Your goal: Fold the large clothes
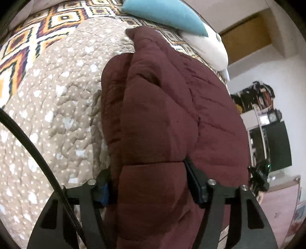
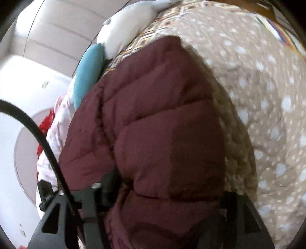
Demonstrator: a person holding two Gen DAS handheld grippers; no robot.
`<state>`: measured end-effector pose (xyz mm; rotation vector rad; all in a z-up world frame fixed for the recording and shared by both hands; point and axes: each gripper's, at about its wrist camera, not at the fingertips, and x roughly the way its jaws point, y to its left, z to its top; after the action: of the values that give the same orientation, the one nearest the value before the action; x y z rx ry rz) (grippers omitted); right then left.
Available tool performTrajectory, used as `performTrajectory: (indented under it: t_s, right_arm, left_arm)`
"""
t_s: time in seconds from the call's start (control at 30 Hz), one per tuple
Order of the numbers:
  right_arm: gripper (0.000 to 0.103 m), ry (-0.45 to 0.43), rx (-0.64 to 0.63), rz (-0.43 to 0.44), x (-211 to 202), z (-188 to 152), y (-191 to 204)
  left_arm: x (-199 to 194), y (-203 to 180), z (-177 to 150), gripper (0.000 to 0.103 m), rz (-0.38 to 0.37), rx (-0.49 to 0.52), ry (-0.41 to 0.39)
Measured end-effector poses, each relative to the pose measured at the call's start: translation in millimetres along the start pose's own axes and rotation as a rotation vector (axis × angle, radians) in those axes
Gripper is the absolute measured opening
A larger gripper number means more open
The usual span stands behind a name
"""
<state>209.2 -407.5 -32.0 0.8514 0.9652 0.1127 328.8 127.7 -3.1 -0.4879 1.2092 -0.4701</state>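
A maroon puffer jacket lies bunched on a bed with a tan dotted quilt. My left gripper is shut on a thick quilted fold of the jacket at its near end; both fingers press its sides. In the right wrist view the same jacket fills the middle. My right gripper is shut on another thick fold at the near end. Its left finger shows and the right finger is hidden behind the fabric.
A teal cushion and a white plush toy lie at the head of the bed on a patterned bedspread. A cabinet with a dark screen stands to the right. A pink-white cloth lies beside the jacket.
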Motion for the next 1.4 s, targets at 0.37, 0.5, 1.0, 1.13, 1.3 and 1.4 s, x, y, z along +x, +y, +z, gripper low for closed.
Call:
performTrajectory:
  t_s: [0.37,0.5,1.0,1.13,1.3,1.4]
  right_arm:
    - [0.076,-0.135,-0.080,-0.122,-72,-14,15]
    - [0.076,-0.268,-0.116,-0.195,-116,-19,25]
    - [0.054,-0.145,-0.276,-0.308,-10,-19,50]
    - [0.055,-0.158,-0.308,-0.348,-9,-19,56]
    - [0.057,-0.212,-0.336,-0.388,-33,-28,78]
    - [0.057,-0.226,-0.351,-0.330,-58,-50,97]
  left_arm:
    - [-69,-13,-17,0.068,0.202,0.042,-0.171]
    - [-99,-10,-25,0.068,0.296,0.016,-0.252]
    - [-12,-13,-13,0.083,0.327,0.031,-0.180]
    - [-12,6,-13,0.087,0.243,-0.044,-0.181]
    - [-43,-14,-33,0.083,0.282,-0.039,-0.215]
    - [-67,-37,-55,0.083,0.398,0.053,-0.261]
